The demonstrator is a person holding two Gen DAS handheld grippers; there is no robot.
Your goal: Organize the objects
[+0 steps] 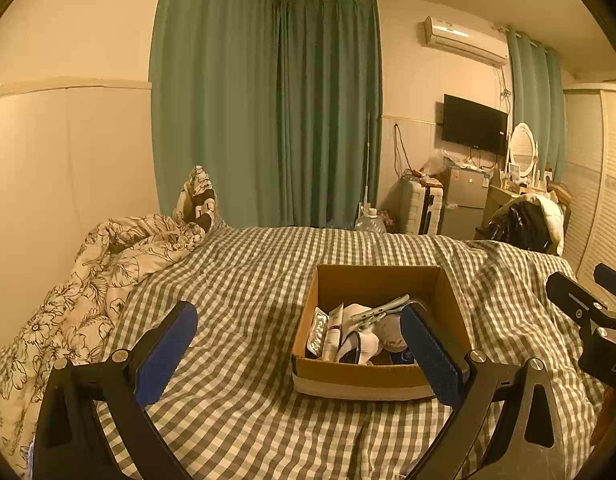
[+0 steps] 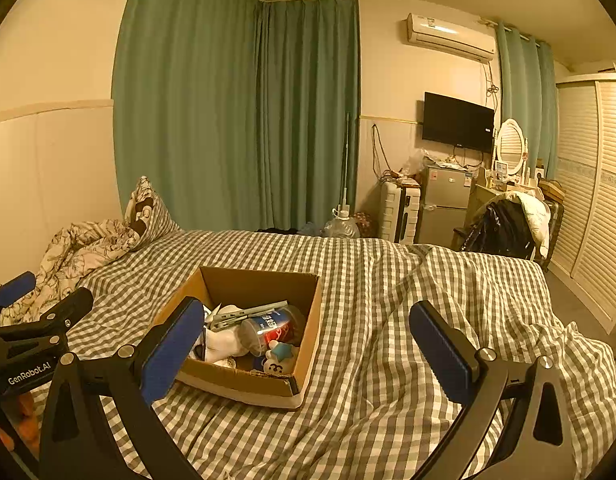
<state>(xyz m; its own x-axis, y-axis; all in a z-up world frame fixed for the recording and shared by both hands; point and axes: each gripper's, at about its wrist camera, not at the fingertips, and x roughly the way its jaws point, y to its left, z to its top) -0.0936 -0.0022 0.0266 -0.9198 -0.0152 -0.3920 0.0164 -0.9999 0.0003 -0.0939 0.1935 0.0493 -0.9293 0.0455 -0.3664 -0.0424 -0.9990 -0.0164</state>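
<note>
I hold my left tool [image 1: 299, 350] and right tool [image 2: 308, 346] wide open, both empty, above the bed [image 2: 388, 300]. The cardboard box [image 2: 312, 344] with small things lies on it.

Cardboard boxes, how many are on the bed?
1. The cardboard box sits open on the checked bed cover, full of small things. Another could hide behind the rumpled quilt.
</note>
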